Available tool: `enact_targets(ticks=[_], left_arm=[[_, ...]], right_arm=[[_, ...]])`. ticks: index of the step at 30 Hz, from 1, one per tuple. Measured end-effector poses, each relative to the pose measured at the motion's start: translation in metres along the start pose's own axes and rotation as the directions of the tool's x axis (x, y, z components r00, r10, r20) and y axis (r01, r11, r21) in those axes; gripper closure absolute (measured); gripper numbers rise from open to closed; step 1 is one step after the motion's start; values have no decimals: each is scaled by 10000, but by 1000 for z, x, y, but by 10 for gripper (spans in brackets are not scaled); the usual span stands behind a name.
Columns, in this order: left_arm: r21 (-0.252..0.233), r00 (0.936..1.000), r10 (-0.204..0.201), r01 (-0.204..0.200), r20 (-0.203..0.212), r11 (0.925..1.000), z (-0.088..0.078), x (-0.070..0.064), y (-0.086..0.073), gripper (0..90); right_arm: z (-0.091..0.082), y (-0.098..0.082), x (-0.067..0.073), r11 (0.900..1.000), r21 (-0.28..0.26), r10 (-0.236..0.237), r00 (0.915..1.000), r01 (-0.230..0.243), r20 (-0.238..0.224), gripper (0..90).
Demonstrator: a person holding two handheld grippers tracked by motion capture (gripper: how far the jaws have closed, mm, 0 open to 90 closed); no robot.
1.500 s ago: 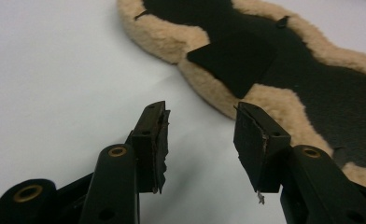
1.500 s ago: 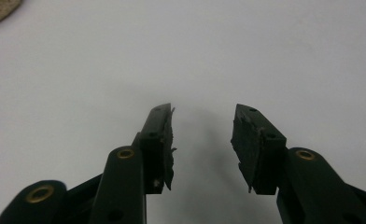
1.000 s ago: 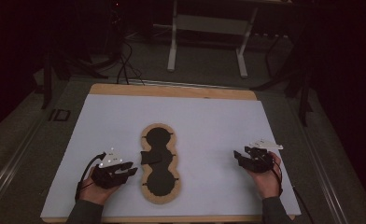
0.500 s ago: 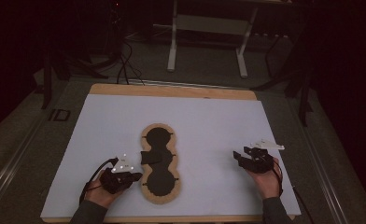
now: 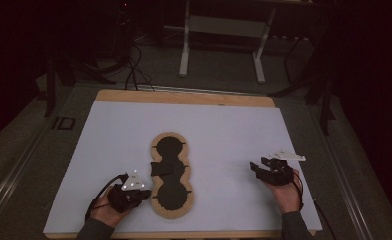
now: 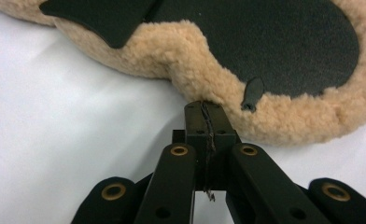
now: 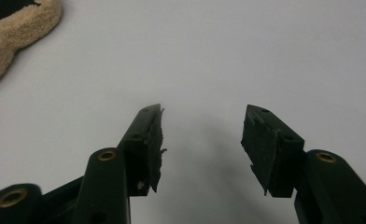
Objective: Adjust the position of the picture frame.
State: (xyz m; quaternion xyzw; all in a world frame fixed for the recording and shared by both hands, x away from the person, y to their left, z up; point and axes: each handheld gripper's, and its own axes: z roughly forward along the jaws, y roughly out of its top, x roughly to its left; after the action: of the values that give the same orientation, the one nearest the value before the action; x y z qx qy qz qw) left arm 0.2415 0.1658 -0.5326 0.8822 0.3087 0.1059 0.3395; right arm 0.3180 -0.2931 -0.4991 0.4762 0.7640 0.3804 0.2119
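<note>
Left gripper point(image 6: 204, 109) jaws now closed empty at fleece pad point(image 6: 181, 51) edge, right gripper point(image 7: 202, 140) unchanged, jaws apart

We look down on a wooden-edged surface point(image 5: 184, 97) covered by a white sheet point(image 5: 224, 130), lit from above while the room around it lies in deep shadow. Beyond its far edge we see a grey floor point(image 5: 224, 65) with the pale legs of a stand point(image 5: 221, 47) resting on it. Dark cables point(image 5: 134, 75) trail across the floor at the far left, beside a black support point(image 5: 50, 85). At the right, more dark frame legs point(image 5: 326, 100) stand in gloom. The back of the room is too dark to make out.
</note>
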Motion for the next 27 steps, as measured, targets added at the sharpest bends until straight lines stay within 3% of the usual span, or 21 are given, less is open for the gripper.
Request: enact_targets(ticks=[18, 27], left_arm=[[313, 9989, 462, -460, -57, 9985, 1, -9, 2, 900], [267, 9973, 702, -707, 193, 9971, 11, -18, 13, 900]], right_arm=[[0, 0, 0, 10000, -12, 47, 9999, -47, -105, 471], [1, 0, -1, 9999, 13, 125, 9995, -125, -275, 472]])
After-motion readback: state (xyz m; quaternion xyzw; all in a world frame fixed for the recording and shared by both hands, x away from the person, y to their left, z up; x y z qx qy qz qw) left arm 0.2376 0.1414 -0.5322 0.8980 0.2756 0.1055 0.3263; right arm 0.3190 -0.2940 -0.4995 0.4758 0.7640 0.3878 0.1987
